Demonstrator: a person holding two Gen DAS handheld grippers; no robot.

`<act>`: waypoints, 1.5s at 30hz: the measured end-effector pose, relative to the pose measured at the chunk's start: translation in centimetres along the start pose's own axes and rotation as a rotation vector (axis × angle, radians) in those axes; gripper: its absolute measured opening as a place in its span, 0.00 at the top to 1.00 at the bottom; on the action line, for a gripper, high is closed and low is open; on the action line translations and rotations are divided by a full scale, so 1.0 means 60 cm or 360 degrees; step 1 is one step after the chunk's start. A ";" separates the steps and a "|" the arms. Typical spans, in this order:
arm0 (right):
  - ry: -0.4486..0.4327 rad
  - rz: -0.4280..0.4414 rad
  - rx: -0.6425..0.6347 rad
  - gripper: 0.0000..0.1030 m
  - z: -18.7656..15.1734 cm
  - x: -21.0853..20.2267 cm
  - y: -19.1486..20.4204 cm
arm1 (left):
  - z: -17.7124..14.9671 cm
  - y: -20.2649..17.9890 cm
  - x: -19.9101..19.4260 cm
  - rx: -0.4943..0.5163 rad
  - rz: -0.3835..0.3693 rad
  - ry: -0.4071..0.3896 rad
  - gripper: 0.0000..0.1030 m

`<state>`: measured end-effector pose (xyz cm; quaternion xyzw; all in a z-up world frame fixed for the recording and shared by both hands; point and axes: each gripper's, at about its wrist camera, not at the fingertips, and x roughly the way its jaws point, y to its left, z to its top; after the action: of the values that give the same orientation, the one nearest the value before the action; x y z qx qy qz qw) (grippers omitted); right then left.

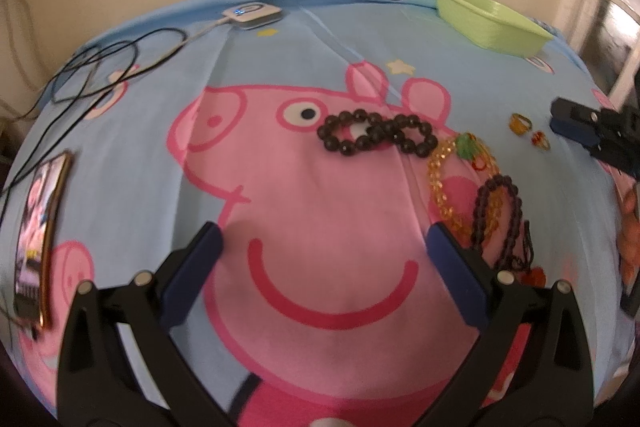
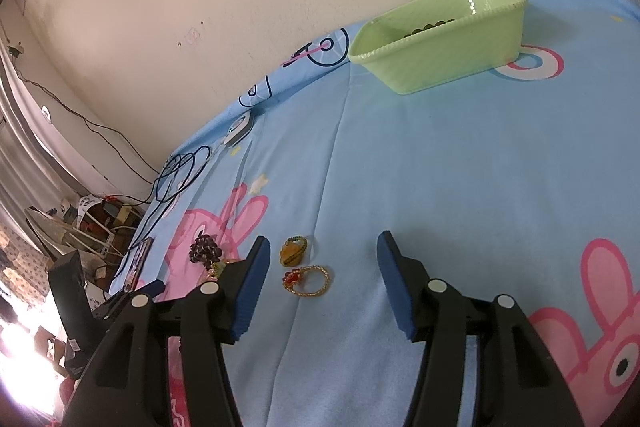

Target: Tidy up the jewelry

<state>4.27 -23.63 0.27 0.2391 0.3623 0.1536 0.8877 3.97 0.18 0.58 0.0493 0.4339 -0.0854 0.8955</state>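
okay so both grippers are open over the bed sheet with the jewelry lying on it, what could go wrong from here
1. The amber bead bracelet and dark purple bead strand overlap, so lifting one may drag the other.
2. The two rings are small and flat on soft sheet; the right gripper may pinch fabric.
3. The green bin sits far off; a ring could drop.

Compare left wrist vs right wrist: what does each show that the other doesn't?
Left wrist only: the amber bead bracelet and the purple bead strand beside it, laid out clearly, with the left gripper open over the cartoon print.

Right wrist only: dark beads already inside the green basket, and floor clutter beyond the bed edge.

Both: the basket, the two rings, the dark bead bracelet, the phone, the cables, the blue bedsheet, and the open right gripper.
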 end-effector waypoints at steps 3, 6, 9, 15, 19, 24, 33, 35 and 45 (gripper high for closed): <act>0.0005 -0.0011 -0.0014 0.68 -0.001 0.000 0.002 | -0.001 0.000 -0.002 -0.0015 0.0006 0.0027 0.05; 0.0010 -0.0072 -0.0048 0.68 -0.007 -0.002 0.014 | -0.010 0.008 -0.013 -0.0051 -0.0031 0.0050 0.05; 0.0048 -0.0142 -0.0176 0.61 -0.028 -0.006 0.045 | -0.022 0.009 -0.026 -0.0015 -0.0033 0.0065 0.05; 0.0123 -0.0138 -0.0285 0.60 -0.056 -0.007 0.082 | -0.039 0.035 -0.046 -0.0143 -0.0071 0.0096 0.05; 0.0123 -0.0137 -0.0265 0.60 -0.057 -0.005 0.086 | -0.044 0.034 -0.046 -0.0141 -0.0017 0.0099 0.05; 0.0092 -0.0144 -0.0287 0.60 -0.064 -0.003 0.088 | -0.047 0.022 -0.040 -0.0092 0.0070 0.0089 0.05; 0.0055 -0.0118 -0.0237 0.55 -0.068 -0.003 0.086 | -0.049 0.022 -0.043 -0.0097 0.0074 0.0068 0.05; 0.0050 -0.0084 -0.0210 0.53 -0.067 -0.004 0.082 | -0.051 0.021 -0.044 -0.0097 0.0076 0.0061 0.05; 0.0102 -0.0049 -0.0312 0.28 -0.071 0.006 0.103 | -0.056 0.022 -0.044 -0.0105 0.0078 0.0027 0.05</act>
<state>0.82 -16.94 0.72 0.1406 0.3775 0.1824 0.8969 0.04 2.30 0.63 0.0310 0.4427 -0.0487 0.8948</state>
